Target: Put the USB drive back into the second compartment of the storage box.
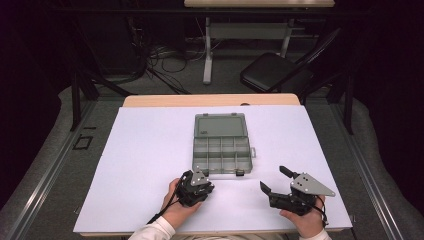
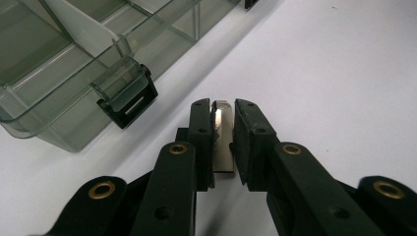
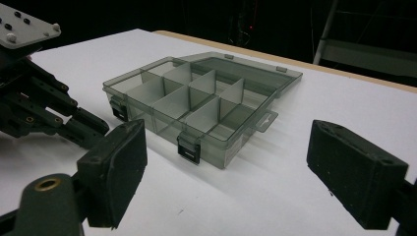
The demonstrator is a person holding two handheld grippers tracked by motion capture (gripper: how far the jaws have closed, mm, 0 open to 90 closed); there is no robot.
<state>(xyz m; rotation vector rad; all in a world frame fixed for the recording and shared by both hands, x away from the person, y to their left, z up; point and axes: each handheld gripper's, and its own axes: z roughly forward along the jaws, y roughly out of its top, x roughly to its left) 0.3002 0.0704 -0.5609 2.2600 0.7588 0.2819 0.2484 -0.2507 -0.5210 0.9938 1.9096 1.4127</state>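
Observation:
A clear grey compartment box [image 1: 221, 161] lies open on the white table sheet, its lid [image 1: 220, 125] folded back and its compartments bare. My left gripper [image 1: 211, 188] rests just in front of the box's front left corner. In the left gripper view its jaws [image 2: 223, 105] are shut on a small shiny metal piece [image 2: 223, 142], close to a black latch [image 2: 129, 102] of the box. My right gripper [image 1: 273, 178] sits to the right of the box's front edge, open wide with nothing between its pads [image 3: 123, 162]. The box [image 3: 196, 105] stands ahead of it.
The white sheet [image 1: 145, 165] covers a wooden table with bare room on both sides of the box. Beyond the far edge stand a black chair [image 1: 272, 72], another table's legs and cables on the floor. The left gripper's body [image 3: 49, 113] appears in the right gripper view.

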